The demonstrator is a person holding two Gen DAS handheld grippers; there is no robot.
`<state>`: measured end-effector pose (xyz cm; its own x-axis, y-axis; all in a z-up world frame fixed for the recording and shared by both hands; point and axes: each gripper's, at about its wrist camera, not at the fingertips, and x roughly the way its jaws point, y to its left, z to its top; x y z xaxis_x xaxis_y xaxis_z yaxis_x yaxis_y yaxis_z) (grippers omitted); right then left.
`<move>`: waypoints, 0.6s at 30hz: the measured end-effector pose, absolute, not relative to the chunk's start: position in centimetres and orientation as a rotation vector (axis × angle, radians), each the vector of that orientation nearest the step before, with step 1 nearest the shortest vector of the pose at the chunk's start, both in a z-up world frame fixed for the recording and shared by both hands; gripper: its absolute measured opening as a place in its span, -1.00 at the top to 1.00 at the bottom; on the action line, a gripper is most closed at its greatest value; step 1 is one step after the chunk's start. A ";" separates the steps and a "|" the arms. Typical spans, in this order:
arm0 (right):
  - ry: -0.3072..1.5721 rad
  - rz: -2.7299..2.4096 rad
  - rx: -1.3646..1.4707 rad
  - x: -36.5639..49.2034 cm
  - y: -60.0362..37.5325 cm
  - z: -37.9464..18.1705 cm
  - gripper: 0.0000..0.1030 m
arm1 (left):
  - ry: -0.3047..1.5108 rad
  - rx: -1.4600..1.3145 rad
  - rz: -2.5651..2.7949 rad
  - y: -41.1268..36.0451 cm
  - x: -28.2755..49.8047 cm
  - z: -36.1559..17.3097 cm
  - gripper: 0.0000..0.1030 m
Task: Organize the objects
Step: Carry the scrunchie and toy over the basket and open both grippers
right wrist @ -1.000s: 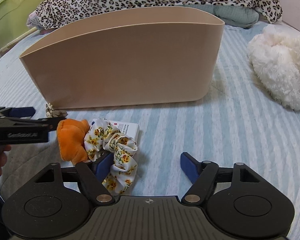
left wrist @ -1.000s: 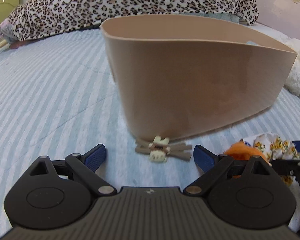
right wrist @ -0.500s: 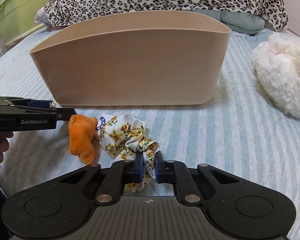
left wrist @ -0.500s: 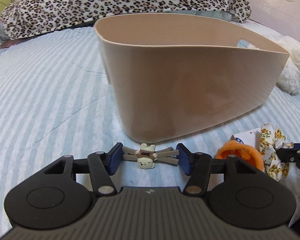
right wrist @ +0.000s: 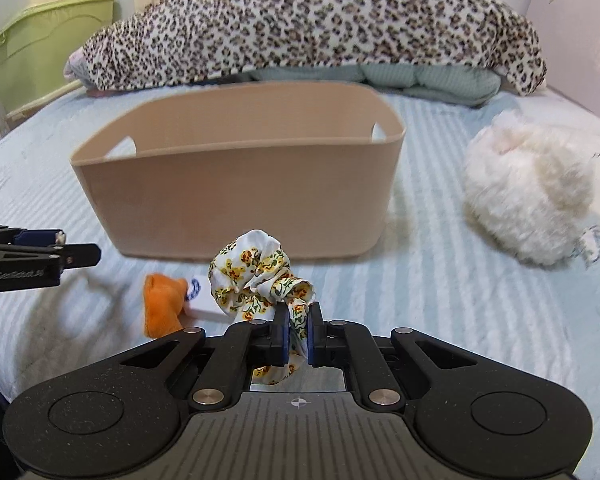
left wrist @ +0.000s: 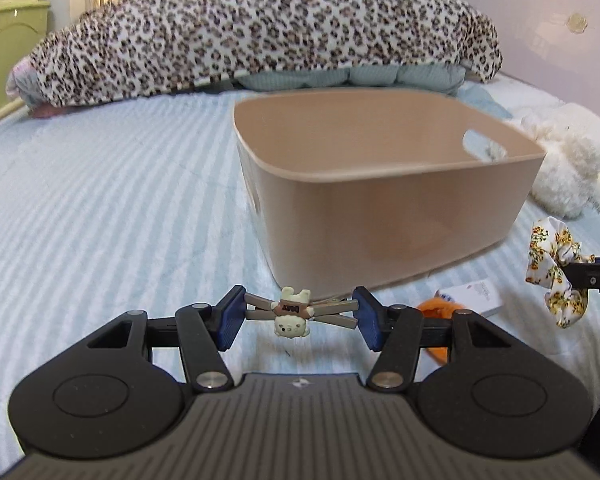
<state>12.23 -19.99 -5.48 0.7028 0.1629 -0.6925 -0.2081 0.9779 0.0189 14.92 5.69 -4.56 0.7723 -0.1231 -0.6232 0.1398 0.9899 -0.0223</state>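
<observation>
Pinching the brown hair clip (left wrist: 300, 309) end to end, the left gripper (left wrist: 298, 316) holds it clear of the bedspread (left wrist: 100, 220) — half a second ago the clip was low against the sheet, and a second ago those blue pads stood wide apart with the clip lying loose between them. The clip's small cream bear charm hangs upside down below the bars; a brown tag on it carries lettering too small to read. Across from it, the right gripper (right wrist: 298, 336) has its fingers (right wrist: 281, 334) clamped tight on the floral scrunchie (right wrist: 260, 276), which now rides higher, its white folds with yellow flowers lifted against the wall of the beige plastic bin (right wrist: 236, 196). A second ago that gripper was open and the scrunchie lay flat on the bed. Left behind on the striped sheet are the orange plush piece (right wrist: 162, 304) and, touching it, a small white box (right wrist: 204, 300) with a blue round mark whose print is illegible. Both views now look down into the bin's open top and handle cut-outs, where earlier only its outer wall showed. "GenRobot.AI" is printed on the side of the left gripper in the right wrist view. Right of the bin lies a fluffy white plush (right wrist: 528, 200); behind it — a leopard-print blanket (right wrist: 308, 24). The green storage box (right wrist: 52, 44) has faint writing above it, unreadable.
</observation>
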 end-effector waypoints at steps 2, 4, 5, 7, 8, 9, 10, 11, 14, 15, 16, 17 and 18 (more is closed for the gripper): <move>0.739 0.202 -0.063 11.9 -20.1 -4.5 0.85 | 0.650 0.018 -0.144 5.9 14.4 -3.4 -0.16; 0.712 0.196 -0.059 11.7 -20.2 -3.5 0.85 | 0.620 0.008 -0.142 6.1 13.9 -2.2 -0.16; 0.698 0.193 -0.053 11.7 -20.4 -3.0 0.85 | 0.605 0.004 -0.143 6.1 13.7 -1.5 -0.16; 0.670 0.189 -0.042 11.9 -20.6 -2.0 0.85 | 0.575 0.001 -0.144 6.2 13.4 -0.3 -0.15; 0.655 0.188 -0.037 12.0 -20.7 -1.5 0.85 | 0.560 0.000 -0.144 6.2 13.3 0.3 -0.15; 0.640 0.186 -0.033 12.1 -20.6 -0.9 0.85 | 0.546 -0.002 -0.145 6.3 13.2 0.9 -0.16; 0.624 0.185 -0.031 12.2 -20.5 -0.4 0.85 | 0.533 -0.004 -0.143 6.3 13.2 1.5 -0.16; 0.610 0.185 -0.030 12.4 -20.5 0.1 0.85 | 0.521 -0.005 -0.140 6.3 13.3 2.1 -0.16; 0.576 0.180 -0.036 13.2 -20.3 1.6 0.85 | 0.488 0.004 -0.132 6.2 14.0 3.6 -0.16; 0.564 0.178 -0.040 13.5 -20.1 2.0 0.85 | 0.478 0.007 -0.130 6.1 14.4 4.1 -0.16; 0.552 0.178 -0.045 13.9 -20.0 2.5 0.85 | 0.468 0.009 -0.127 6.0 14.7 4.6 -0.16; 0.539 0.177 -0.051 14.3 -19.7 2.9 0.85 | 0.459 0.013 -0.126 5.8 15.1 5.1 -0.16; 0.526 0.176 -0.056 14.7 -19.5 3.4 0.85 | 0.450 0.018 -0.126 5.7 15.5 5.5 -0.16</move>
